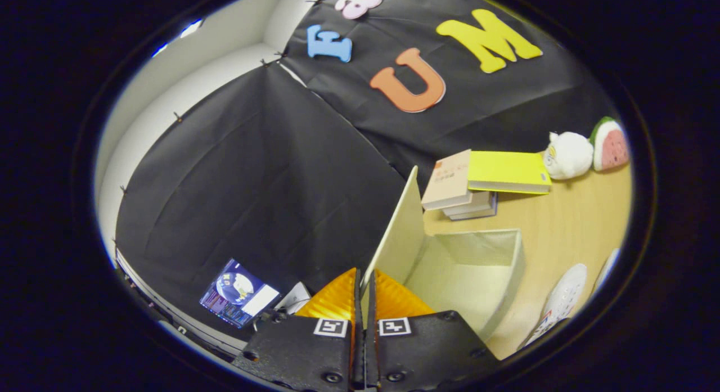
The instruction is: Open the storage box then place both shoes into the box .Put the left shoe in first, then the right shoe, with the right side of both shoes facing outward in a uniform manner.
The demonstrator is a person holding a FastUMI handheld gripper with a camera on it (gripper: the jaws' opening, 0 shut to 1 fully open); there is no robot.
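Gripper (363, 302) fingers pinch the lid (400, 234) edge, lid raised near upright from the storage box (478, 279); box cavity open just right of the fingers; shoe (562, 299) on the table (579, 223) right of the box, long axis roughly along the box's side.

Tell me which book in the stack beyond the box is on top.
The yellow book is on top, lying flat and jutting toward the plush toys. The tan book beside it tilts; the gripper is shut on the box lid.
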